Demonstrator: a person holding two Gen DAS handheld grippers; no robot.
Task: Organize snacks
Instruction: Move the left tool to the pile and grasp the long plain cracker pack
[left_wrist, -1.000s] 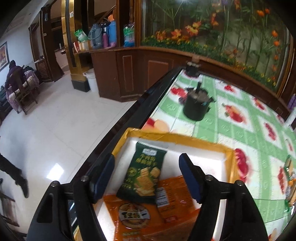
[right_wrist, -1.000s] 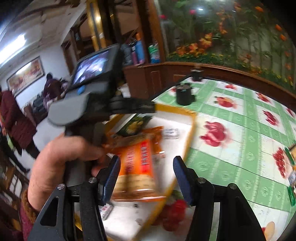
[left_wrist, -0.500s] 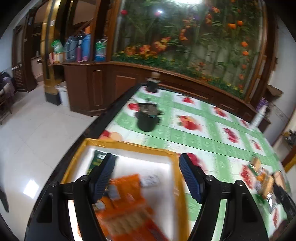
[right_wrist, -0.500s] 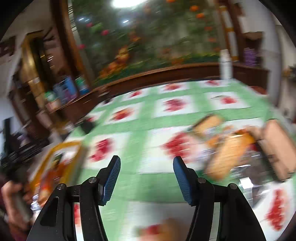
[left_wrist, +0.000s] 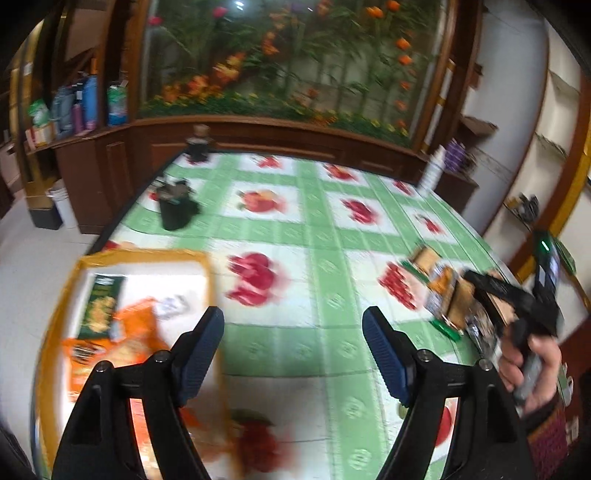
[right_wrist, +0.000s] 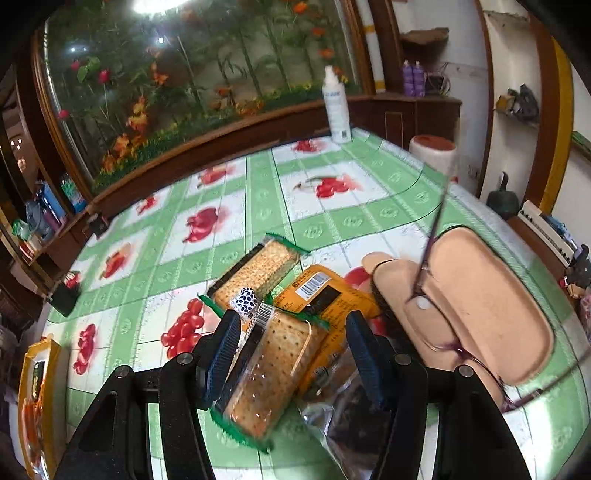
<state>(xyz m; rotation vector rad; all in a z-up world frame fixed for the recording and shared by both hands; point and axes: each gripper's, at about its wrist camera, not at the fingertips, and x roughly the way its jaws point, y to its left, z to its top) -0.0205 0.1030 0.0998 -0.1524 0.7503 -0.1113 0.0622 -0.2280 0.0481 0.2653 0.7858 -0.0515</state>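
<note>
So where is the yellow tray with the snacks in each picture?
Left wrist view: the tray fills the lower left, on the table's edge, partly behind the left claw, with an orange bag inside.
Right wrist view: the tray is a thin slice at the far left edge, low down.
Shared landmark: the black pot standing on the tablecloth.

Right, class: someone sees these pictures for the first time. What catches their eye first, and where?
The snack pile on the green fruit-print tablecloth, with the open right claw over a cracker pack. Beside it lies a tan glasses case. Far left, the yellow-rimmed tray holds orange and green packets.
</note>
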